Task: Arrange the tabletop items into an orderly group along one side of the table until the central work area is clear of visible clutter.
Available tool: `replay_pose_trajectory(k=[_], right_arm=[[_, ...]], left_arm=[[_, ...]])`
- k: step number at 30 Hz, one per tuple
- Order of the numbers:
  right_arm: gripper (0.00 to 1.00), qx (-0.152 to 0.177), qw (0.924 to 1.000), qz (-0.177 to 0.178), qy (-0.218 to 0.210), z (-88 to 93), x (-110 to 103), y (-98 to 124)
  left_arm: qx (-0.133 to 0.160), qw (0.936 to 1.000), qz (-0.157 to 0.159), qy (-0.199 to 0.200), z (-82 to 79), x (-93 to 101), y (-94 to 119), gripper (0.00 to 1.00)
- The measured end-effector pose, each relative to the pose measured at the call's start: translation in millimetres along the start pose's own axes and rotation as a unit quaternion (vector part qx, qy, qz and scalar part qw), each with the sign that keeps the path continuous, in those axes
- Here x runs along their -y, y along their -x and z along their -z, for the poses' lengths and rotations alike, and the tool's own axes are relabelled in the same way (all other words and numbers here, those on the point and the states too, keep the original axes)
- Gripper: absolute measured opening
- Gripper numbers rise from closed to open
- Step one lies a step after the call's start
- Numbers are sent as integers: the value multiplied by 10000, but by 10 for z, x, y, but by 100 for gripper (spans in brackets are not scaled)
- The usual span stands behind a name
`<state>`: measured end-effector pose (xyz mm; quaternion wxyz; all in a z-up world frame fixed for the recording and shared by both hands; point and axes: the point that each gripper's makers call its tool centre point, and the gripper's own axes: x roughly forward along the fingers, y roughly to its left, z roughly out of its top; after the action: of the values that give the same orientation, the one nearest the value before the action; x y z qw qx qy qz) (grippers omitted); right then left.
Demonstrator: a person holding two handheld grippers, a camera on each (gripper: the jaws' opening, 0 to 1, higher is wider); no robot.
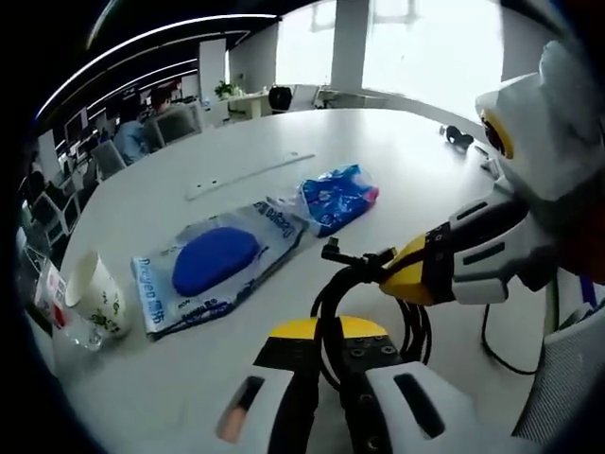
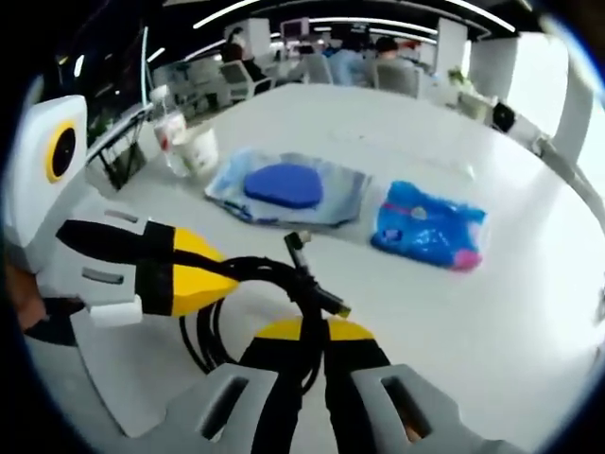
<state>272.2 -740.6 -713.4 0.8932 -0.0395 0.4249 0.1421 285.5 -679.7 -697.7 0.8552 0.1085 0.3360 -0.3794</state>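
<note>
Hard to read: the coiled black cable [image 1: 364, 312] is partly covered by both grippers, so how many loops it has is unclear; its far end runs off behind the jaws. Print on the clear plastic pouch holding a blue oval pad [image 1: 216, 260] is too blurred to read.

Left gripper [image 1: 326, 355]: jaws nearly together, clamped on the coiled black cable near the bottom of the coil, seen in the left gripper view. Right gripper [image 2: 317, 345]: jaws also pinched onto the same cable, in the right gripper view. Each gripper shows in the other's view, yellow tips right at the cable: the right one at [image 1: 416, 274], the left one at [image 2: 203, 274]. The cable's plug end [image 2: 317, 274] sticks up between them.

Cable sits on the white round table [image 1: 397, 161], near edge. Beyond it lie the pouch and a crumpled blue plastic packet [image 1: 338, 197], just beside each other.

Left gripper view adds a white flat strip [image 1: 248, 176] farther back, and a paper cup [image 1: 95, 295] beside a clear bottle [image 1: 59, 307] at the table edge. Right gripper view shows the cup and bottle upright, touching.
</note>
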Motion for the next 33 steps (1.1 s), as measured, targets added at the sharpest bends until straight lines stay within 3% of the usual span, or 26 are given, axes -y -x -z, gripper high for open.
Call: replay_pose_trajectory(k=[5, 33], right_arm=[[3, -56, 9998, -3, -170, -13, 36, -69], [3, -313, 9992, -52, -234, -34, 128, -307]], left_arm=[[-42, 10000, 1, 23, -14, -45, -67, 4], [-186, 9995, -50, 264, 28, -158, -276, 4]])
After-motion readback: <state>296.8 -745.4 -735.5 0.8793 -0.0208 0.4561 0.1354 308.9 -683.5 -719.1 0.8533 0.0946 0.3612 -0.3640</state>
